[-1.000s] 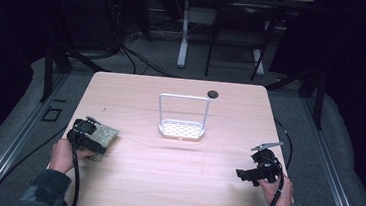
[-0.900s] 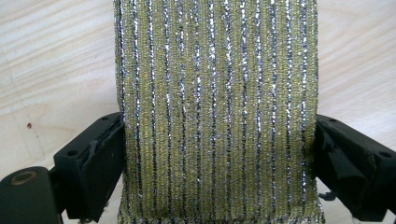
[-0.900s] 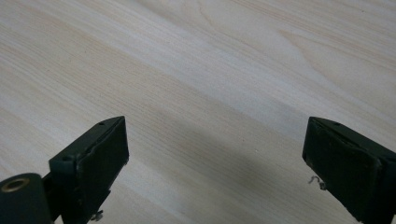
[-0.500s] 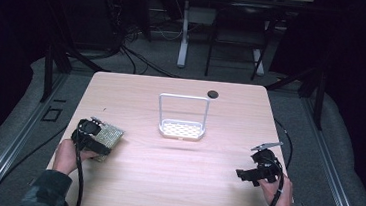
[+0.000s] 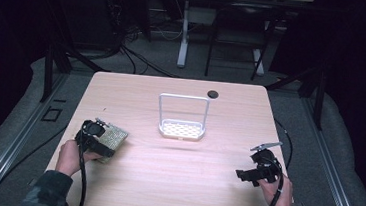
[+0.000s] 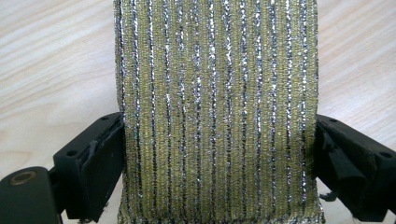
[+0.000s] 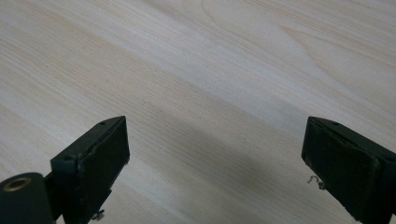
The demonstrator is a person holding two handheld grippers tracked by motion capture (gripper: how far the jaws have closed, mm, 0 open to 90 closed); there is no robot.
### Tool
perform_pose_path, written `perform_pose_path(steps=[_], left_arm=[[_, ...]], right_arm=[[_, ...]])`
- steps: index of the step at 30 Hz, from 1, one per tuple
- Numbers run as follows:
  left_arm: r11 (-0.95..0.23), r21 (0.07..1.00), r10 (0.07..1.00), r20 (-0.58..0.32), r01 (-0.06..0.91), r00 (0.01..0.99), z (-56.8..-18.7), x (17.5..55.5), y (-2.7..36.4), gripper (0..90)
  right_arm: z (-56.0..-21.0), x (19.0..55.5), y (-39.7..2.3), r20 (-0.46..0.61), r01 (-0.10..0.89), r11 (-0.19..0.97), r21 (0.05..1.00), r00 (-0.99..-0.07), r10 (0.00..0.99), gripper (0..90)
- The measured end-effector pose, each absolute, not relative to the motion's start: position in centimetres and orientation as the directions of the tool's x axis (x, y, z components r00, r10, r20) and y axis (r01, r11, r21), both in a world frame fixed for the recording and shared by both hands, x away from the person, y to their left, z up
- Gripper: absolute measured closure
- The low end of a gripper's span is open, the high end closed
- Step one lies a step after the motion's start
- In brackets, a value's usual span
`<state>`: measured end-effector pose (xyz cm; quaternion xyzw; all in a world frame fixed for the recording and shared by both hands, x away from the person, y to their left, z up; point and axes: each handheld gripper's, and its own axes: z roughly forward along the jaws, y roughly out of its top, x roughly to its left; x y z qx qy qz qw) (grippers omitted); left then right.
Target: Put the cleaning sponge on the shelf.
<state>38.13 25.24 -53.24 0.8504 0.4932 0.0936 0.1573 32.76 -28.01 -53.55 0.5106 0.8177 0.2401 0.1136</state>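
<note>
Item: scouring sponge (image 6: 217, 112), rectangular, olive-yellow knit with glittering silver threads in lengthwise stripes.
Location: flat between the jaws of the left gripper (image 5: 98, 140), both pads touching its long edges; the far end runs out beyond the jaw tips over the wooden table (image 5: 175, 172).
Left jaws: clamped on the sponge's sides.
Right gripper (image 5: 252, 173): jaws spread wide, bare wood between them.
Step in hand: judged a grasp of the sponge, before any lift.
Next move: likely a carry ahead of the jaws to the white wire-handled caddy (image 5: 182, 128); needs steady squeeze, since the sponge will compress.

Left tongs (image 5: 98, 137) seemingly around sponge (image 5: 113, 137)
</note>
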Motion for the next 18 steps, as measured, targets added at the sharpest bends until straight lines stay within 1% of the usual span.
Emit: perform_pose_path(steps=[18], left_arm=[[-0.507, 0.377, 0.834, -0.012, 0.775, 0.551, -52.9, 37.5, 23.4, 9.3]], right_arm=[[-53.7, 32.8, -27.9, 0.060, 0.782, 0.368, 0.503, -0.456, 0.888, 7.3]])
